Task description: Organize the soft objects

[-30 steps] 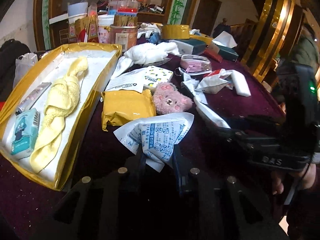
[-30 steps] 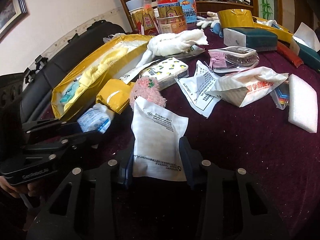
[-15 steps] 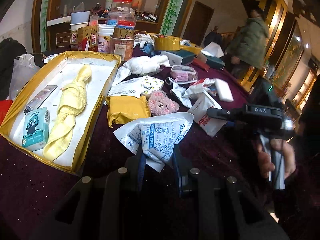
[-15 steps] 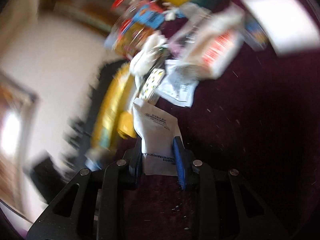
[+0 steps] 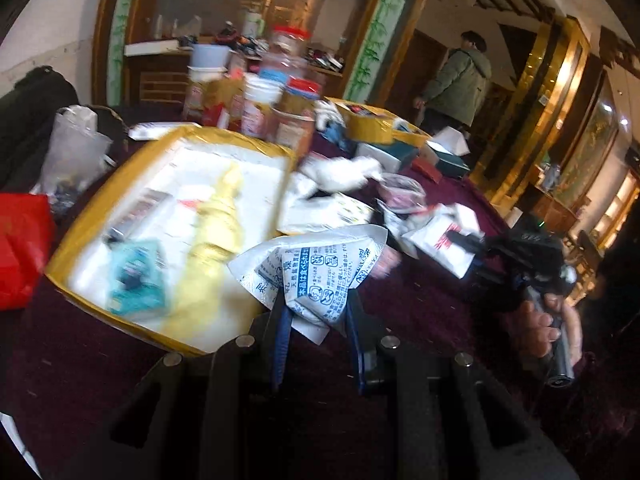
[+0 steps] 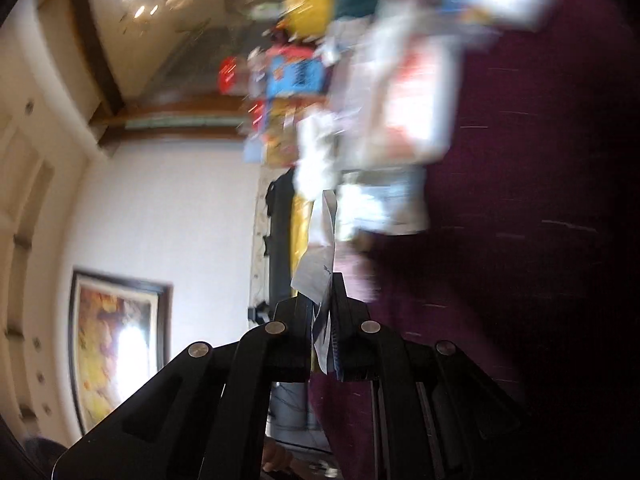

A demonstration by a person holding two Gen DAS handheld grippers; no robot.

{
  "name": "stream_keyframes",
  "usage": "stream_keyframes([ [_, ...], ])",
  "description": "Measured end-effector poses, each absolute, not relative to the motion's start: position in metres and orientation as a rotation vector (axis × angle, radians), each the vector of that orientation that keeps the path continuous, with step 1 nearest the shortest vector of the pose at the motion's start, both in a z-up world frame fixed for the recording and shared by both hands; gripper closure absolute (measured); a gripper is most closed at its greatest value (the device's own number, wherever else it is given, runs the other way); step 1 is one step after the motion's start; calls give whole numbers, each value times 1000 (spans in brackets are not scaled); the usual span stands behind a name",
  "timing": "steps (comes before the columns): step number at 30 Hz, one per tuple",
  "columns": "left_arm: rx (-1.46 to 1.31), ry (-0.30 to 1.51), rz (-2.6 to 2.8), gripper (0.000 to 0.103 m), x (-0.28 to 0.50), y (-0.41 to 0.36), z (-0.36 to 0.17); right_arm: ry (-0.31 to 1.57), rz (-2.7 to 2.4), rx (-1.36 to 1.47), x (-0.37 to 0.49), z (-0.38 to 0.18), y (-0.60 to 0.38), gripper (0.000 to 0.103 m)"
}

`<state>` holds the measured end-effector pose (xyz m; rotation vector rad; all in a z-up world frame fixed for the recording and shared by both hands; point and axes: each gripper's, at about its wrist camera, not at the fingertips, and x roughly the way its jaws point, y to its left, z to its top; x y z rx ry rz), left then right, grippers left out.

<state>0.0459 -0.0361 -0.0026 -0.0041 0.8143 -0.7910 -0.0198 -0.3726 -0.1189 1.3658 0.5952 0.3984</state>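
Left wrist: desiccant packet point(image 5: 316, 276) clamped in left gripper point(image 5: 318, 320), lifted.

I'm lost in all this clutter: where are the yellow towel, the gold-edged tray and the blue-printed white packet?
yellow towel point(image 5: 214, 248): left wrist view, its knotted middle.
gold-edged tray point(image 5: 86, 224): left wrist view, its left gold rim.
blue-printed white packet point(image 5: 320, 272): left wrist view, its printed face.

We see the left gripper point(image 5: 318, 312) clamped on a crinkled white sachet with blue print point(image 5: 316, 270) — raised beside the gold-edged white tray point(image 5: 120, 184), where a knotted yellow towel point(image 5: 212, 248) lies — and the right gripper point(image 5: 516, 252) hovers beyond.
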Motion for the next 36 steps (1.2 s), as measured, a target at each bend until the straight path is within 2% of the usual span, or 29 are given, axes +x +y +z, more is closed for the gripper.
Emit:
stream_keyframes([
  [7, 61, 791, -640, 75, 83, -7, 17, 645, 526, 1045, 85, -31, -282, 94],
  [10, 103, 798, -580, 74, 104, -6, 20, 677, 508, 916, 134, -12, -248, 94],
  [12, 147, 805, -543, 70, 122, -10, 19, 740, 474, 814, 167, -11, -225, 90],
  [13, 165, 816, -530, 63, 128, -12, 17, 761, 445, 780, 174, -12, -219, 84],
  [15, 198, 856, -497, 54, 145, -18, 11, 796, 385, 684, 188, -14, -209, 44],
  [16, 190, 856, -485, 53, 148, -16, 10, 800, 351, 642, 190, -13, -208, 40],
  [18, 172, 843, -436, 52, 155, -12, 10, 783, 325, 640, 182, -15, -217, 41],
  [23, 110, 780, -494, 41, 136, 1, 19, 693, 300, 742, 112, -20, -283, 40],
  [28, 80, 753, -623, 40, 97, -5, 18, 626, 76, 716, 8, -23, -367, 41],
  [31, 49, 788, -703, 40, 74, -22, 9, 627, -109, 648, -45, -26, -412, 40],
  [33, 32, 809, -761, 40, 56, -41, 2, 662, -265, 542, -68, -26, -433, 32],
  [36, 28, 792, -818, 40, 34, -68, -5, 751, -347, 443, -75, -30, -453, 33],
])
